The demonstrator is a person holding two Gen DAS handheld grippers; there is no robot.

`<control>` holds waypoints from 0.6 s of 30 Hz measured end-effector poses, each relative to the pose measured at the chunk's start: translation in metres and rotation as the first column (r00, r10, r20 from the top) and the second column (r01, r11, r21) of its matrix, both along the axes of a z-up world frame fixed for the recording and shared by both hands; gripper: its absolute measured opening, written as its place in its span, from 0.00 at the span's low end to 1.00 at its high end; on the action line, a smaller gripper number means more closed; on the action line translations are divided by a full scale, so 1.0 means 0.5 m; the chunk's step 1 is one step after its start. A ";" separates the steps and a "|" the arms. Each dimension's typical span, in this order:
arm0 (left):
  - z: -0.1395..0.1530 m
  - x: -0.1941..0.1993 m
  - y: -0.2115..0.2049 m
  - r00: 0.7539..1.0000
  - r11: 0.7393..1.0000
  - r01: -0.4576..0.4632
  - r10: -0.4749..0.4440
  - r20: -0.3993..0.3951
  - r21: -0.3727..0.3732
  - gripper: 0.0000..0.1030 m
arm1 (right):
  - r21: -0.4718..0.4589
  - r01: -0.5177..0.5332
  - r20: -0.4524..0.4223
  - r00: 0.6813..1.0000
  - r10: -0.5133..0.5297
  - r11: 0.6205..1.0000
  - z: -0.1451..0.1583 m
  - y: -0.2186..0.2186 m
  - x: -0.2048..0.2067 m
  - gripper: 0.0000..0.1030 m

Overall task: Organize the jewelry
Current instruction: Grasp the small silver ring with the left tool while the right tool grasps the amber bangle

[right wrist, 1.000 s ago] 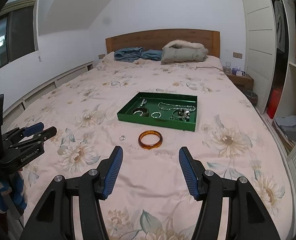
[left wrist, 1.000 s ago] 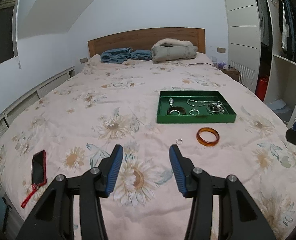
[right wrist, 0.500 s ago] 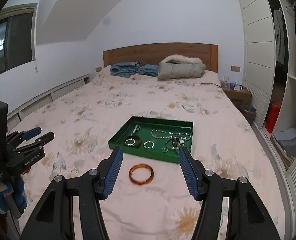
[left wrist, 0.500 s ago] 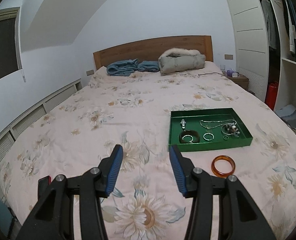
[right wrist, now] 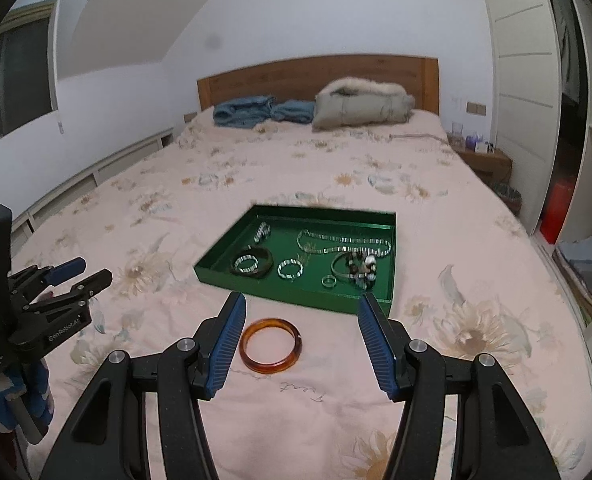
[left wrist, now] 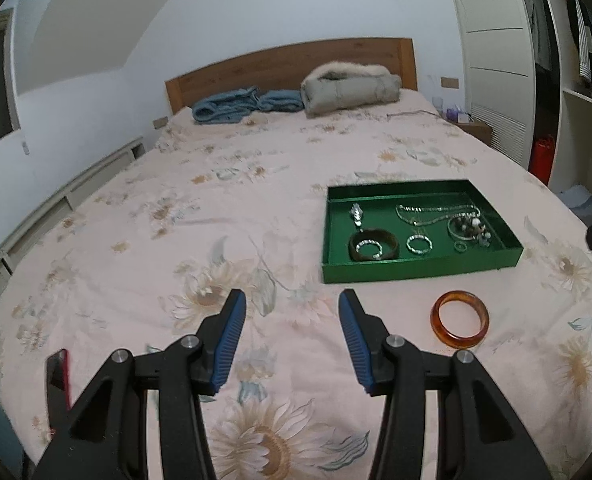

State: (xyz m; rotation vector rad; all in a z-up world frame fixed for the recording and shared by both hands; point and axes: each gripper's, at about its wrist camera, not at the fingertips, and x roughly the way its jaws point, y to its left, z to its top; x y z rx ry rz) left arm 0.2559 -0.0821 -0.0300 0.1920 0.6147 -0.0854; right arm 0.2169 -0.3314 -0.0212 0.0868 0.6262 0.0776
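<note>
My left gripper (left wrist: 292, 312) hangs over the flowered bed (left wrist: 224, 208), its fingers (left wrist: 232, 320) apart with only bedspread between them. My right gripper (right wrist: 301, 316) also has its fingers (right wrist: 372, 328) spread wide and empty. The amber bangle (right wrist: 270, 345) lies flat on the bed just beside my right gripper's left finger, not touching it. Just beyond the bangle sits the green tray (right wrist: 296, 295), holding a chain necklace (right wrist: 344, 245), a dark bangle (right wrist: 256, 264), silver rings and a beaded bracelet.
</note>
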 end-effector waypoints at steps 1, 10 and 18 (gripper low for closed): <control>-0.010 0.010 0.002 1.000 1.000 0.006 -0.006 -0.013 -0.015 0.45 | -0.001 -0.001 -0.013 1.000 0.001 1.000 -0.013 -0.001 0.010 0.56; -0.134 0.080 -0.012 0.959 0.968 0.196 -0.223 -0.174 -0.156 0.45 | -0.012 -0.042 -0.173 0.984 0.039 0.999 -0.153 0.002 0.121 0.56; -0.221 0.121 -0.074 0.909 0.944 0.292 -0.325 -0.261 -0.156 0.44 | -0.007 -0.108 -0.289 0.952 0.102 0.994 -0.252 0.024 0.194 0.52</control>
